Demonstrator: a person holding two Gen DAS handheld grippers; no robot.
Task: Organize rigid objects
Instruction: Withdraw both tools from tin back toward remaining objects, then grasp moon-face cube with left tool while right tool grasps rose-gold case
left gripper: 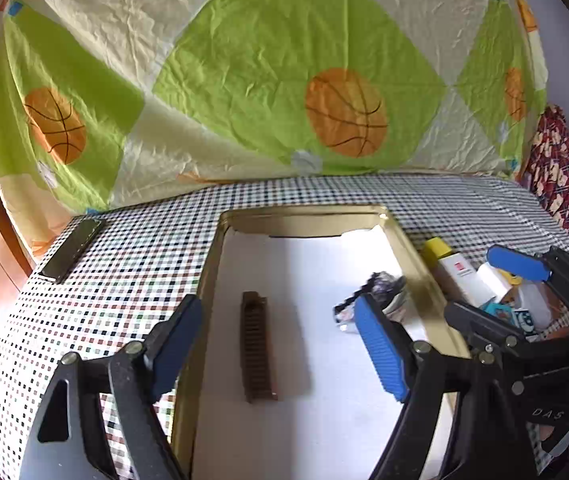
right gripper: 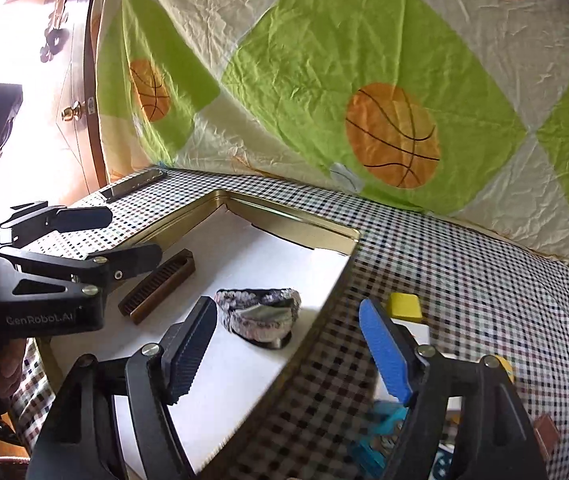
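Note:
A gold tin tray (left gripper: 416, 256) with a white liner lies on the checkered cloth; it also shows in the right wrist view (right gripper: 284, 216). In it lie a brown comb (left gripper: 258, 354) (right gripper: 158, 286) and a dark crinkled foil-wrapped object (left gripper: 380, 288) (right gripper: 262, 314). My left gripper (left gripper: 280, 350) is open and empty above the comb. My right gripper (right gripper: 296, 354) is open and empty, over the tray's right edge, near the wrapped object. It shows in the left wrist view (left gripper: 484, 292) at the right. The left gripper shows in the right wrist view (right gripper: 122, 236).
A dark flat bar (left gripper: 72, 250) (right gripper: 134, 186) lies at the cloth's far left. Right of the tray is a pile of small items: a yellow-capped box (left gripper: 444, 258) (right gripper: 404, 306), white boxes and blue cards (right gripper: 380, 436). A basketball-print quilt (left gripper: 244, 80) hangs behind.

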